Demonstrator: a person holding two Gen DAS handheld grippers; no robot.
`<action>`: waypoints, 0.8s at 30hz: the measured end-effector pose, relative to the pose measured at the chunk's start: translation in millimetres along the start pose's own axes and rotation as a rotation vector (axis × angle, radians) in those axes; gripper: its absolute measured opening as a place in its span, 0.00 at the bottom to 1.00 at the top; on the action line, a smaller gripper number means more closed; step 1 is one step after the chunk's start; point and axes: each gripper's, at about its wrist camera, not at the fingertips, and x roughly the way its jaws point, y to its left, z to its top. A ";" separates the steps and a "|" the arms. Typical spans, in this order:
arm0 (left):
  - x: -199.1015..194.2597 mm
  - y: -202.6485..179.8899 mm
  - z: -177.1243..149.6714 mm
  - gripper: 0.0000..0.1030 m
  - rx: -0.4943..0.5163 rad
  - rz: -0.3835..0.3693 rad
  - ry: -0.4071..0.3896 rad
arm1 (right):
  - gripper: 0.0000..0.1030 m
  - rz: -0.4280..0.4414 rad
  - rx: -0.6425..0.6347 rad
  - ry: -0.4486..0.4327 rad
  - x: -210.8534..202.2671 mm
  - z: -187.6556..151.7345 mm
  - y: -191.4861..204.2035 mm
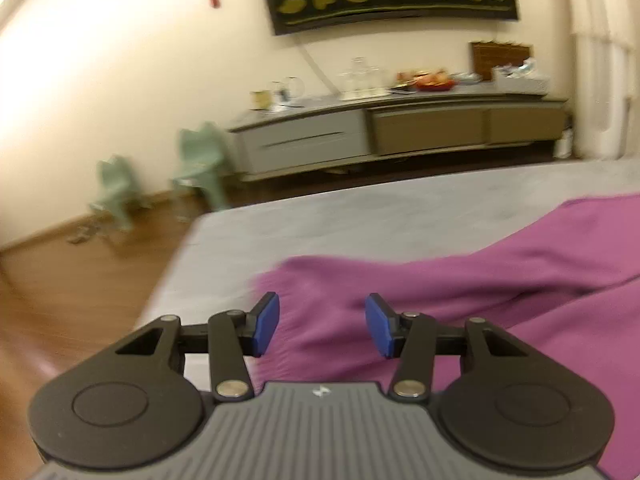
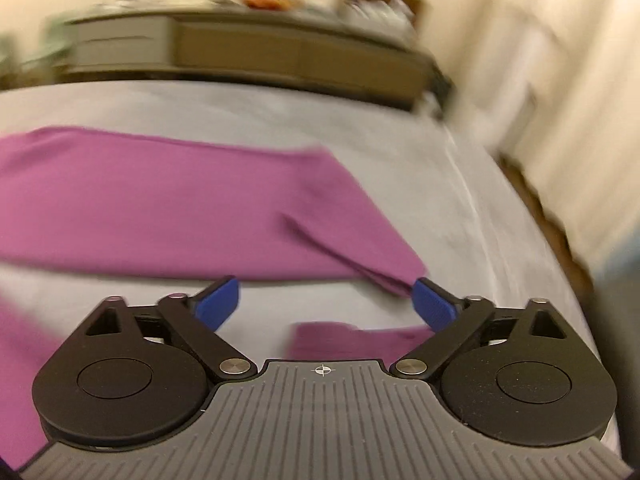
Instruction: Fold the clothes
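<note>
A purple garment (image 1: pixel 480 280) lies spread on the grey bed sheet (image 1: pixel 360 212). In the left wrist view my left gripper (image 1: pixel 322 312) hovers over the garment's near left edge. Its blue pads (image 1: pixel 266 324) stand apart, and the cloth shows below them, not pinched. In the right wrist view the same garment (image 2: pixel 160 208) runs as a long band across the sheet (image 2: pixel 400 140), ending in a narrow tip by the right finger. My right gripper (image 2: pixel 325 292) is wide open above bare sheet, holding nothing. Another purple piece (image 2: pixel 360 340) lies just under it.
The bed's left edge drops to a wooden floor (image 1: pixel 80 300) with two small green chairs (image 1: pixel 200 160). A long low sideboard (image 1: pixel 400 128) with glassware and dishes stands along the far wall. Pale curtains (image 2: pixel 580 120) hang beyond the bed's right side.
</note>
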 end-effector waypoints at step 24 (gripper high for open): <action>153.6 -78.3 36.3 0.16 -0.276 -0.270 0.048 | 0.03 0.724 1.099 -0.213 41.1 28.0 -173.9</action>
